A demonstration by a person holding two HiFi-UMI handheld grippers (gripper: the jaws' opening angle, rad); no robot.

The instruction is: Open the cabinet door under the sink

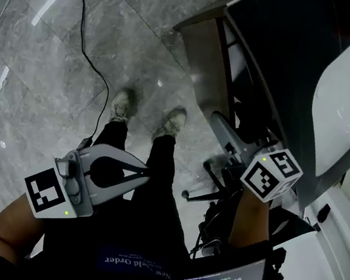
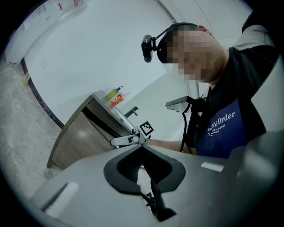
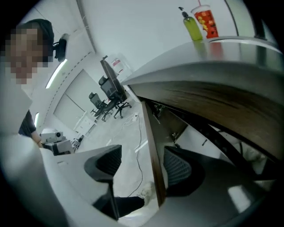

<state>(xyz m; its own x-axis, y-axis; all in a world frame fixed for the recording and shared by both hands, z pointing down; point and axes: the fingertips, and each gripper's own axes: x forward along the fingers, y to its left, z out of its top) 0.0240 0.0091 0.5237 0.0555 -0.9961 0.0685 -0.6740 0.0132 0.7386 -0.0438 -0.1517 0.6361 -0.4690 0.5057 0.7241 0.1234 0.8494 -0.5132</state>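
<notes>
Door (image 3: 151, 146) of the cabinet (image 3: 222, 106) under the sink (image 1: 341, 97) stands swung out, its edge between the jaws of the right gripper (image 3: 142, 165), which are apart and not squeezing. It could slip free if pulled now. The left gripper (image 2: 143, 148) is closed on nothing.

Flat brown wood-grain cabinet door (image 1: 200, 60), one panel with a plain face. State: open, swung well out from the front of the dark-topped vanity cabinet (image 1: 289, 55) that carries the white oval sink basin (image 1: 339, 110), at the right of the scene. Pose: upright, standing out over the grey marble floor. In the right gripper view it shows edge-on as a thin brown strip (image 3: 153, 155), with the dark cabinet interior exposed to its right.
</notes>
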